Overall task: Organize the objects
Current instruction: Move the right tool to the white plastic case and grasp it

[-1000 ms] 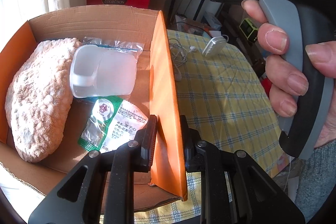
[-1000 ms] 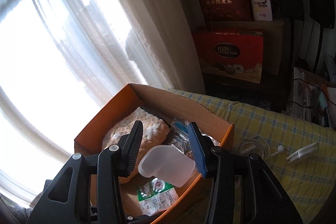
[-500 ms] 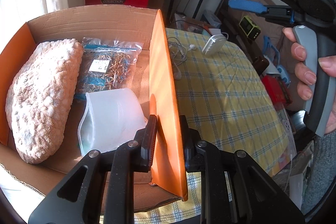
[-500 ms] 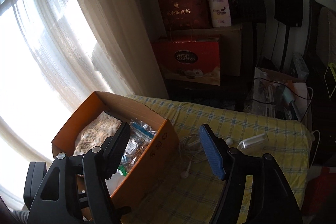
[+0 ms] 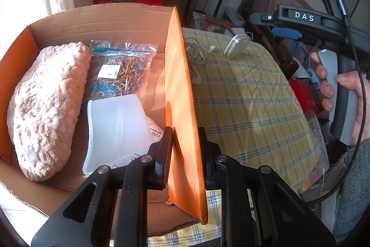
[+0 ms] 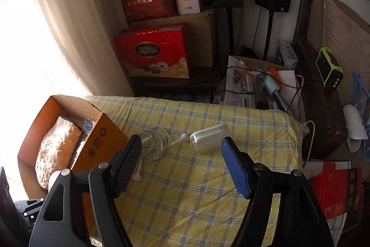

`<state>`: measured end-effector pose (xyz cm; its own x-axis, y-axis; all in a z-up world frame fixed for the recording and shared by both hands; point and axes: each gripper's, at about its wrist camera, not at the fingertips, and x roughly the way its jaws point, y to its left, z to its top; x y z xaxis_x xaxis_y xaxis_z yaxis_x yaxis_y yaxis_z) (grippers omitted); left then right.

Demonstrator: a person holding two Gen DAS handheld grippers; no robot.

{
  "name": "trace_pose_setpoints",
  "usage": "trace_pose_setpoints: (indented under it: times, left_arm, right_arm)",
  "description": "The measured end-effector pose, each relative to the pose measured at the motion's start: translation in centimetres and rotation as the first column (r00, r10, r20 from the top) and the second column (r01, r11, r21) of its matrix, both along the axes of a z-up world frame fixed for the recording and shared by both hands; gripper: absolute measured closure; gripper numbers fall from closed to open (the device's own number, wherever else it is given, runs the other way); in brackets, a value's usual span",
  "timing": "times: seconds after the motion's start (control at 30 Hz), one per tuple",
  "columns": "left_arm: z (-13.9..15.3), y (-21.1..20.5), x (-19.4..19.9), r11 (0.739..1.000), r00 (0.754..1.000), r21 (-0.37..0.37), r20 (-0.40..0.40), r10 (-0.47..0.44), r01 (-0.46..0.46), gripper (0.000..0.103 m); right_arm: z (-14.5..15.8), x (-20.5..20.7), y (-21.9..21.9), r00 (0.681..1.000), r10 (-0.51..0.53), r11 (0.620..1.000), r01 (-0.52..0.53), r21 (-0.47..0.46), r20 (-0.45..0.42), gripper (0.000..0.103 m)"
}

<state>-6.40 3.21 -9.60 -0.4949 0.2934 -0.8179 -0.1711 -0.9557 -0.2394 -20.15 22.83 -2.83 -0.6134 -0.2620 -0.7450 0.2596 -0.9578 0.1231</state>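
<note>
Right gripper point(image 6: 181, 162) is swinging away, jaws wide and empty, over white earphones point(image 6: 153, 143); left gripper point(image 5: 185, 147) is clamping the orange cardboard box point(image 5: 180, 85) wall, translucent plastic cup point(image 5: 115, 131) inside at nine o'clock.

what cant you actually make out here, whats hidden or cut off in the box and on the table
- Green packet, left wrist view: mostly under the translucent cup; print unreadable.
- Orange box, right wrist view: its wall hides most contents except the pink towel.
- Bag label, left wrist view: too small to read.
- White case: contents not visible.
</note>
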Motion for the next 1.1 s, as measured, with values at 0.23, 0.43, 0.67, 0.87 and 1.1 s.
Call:
trace_pose_setpoints:
  times: [0.23, 0.43, 0.67, 0.87, 1.1]
  left_arm:
    - [0.0, 0.0, 0.0, 1.000, 1.000, -0.013, 0.003, -0.013, 0.013, 0.084]
    - [0.0, -0.1, 0.0, 1.000, 1.000, -0.015, 0.001, -0.023, 0.023, 0.084]
    - [0.0, -0.2, -0.2, 0.999, 1.000, -0.018, 0.003, -0.029, 0.029, 0.084]
    - [0.1, -0.1, -0.2, 0.999, 0.999, -0.022, 0.005, -0.033, 0.033, 0.084]
    - [0.0, -0.2, -0.3, 0.999, 0.999, -0.021, 0.006, -0.033, 0.033, 0.084]
  right_arm:
    - [-2.5, -2.1, 0.1, 0.999, -0.029, 0.998, 0.029, 0.055, 0.012, 0.026]
    - [-4.4, -2.9, 0.3, 1.000, 0.019, 0.998, -0.018, 0.064, -0.015, 0.023]
    - [-6.8, -3.7, 0.3, 0.997, 0.074, 0.988, -0.071, 0.137, -0.017, 0.023]
    - [-7.6, -4.4, 0.4, 0.996, 0.089, 0.988, -0.086, 0.126, -0.014, 0.023]
    - [-8.4, -5.2, 0.1, 0.996, 0.094, 0.986, -0.092, 0.136, -0.008, 0.023]
